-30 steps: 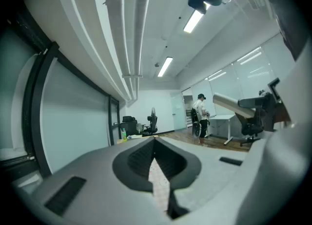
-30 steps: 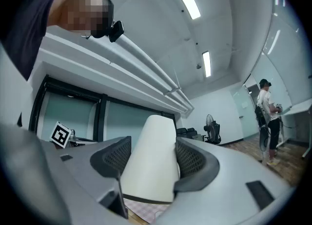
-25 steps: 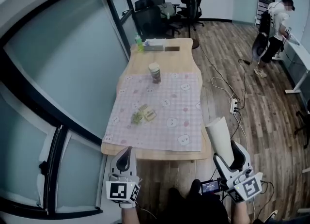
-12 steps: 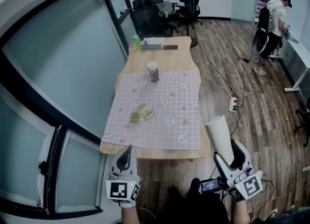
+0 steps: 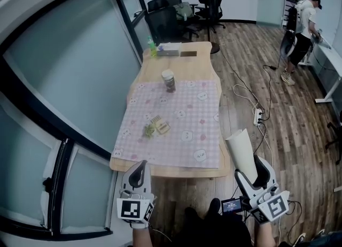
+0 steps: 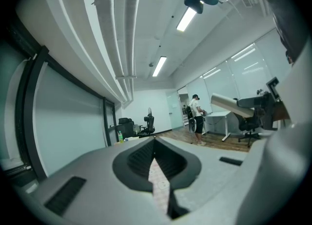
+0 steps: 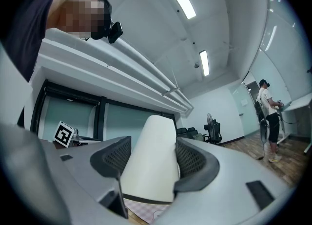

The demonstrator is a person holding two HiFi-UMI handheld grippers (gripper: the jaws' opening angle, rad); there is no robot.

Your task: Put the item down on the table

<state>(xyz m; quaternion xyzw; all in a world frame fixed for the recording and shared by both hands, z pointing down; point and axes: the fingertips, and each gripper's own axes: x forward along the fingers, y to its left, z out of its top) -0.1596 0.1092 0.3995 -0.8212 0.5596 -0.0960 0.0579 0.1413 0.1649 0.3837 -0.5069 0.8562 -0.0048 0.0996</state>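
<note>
Head view: right gripper (image 5: 250, 170) clamped on the white cup (image 5: 240, 147), held off the table (image 5: 176, 171). Cup's long axis runs up out of the jaws. Table's near edge lies ahead, slightly left. Left gripper (image 5: 140, 171) pressed together, empty.

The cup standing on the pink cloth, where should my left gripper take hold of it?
Probably best to grip the cup around its side wall at mid-height, coming in level from the near side. It stands upright on the cloth with nothing close by, so the left gripper's jaws can straddle its round body.
</note>
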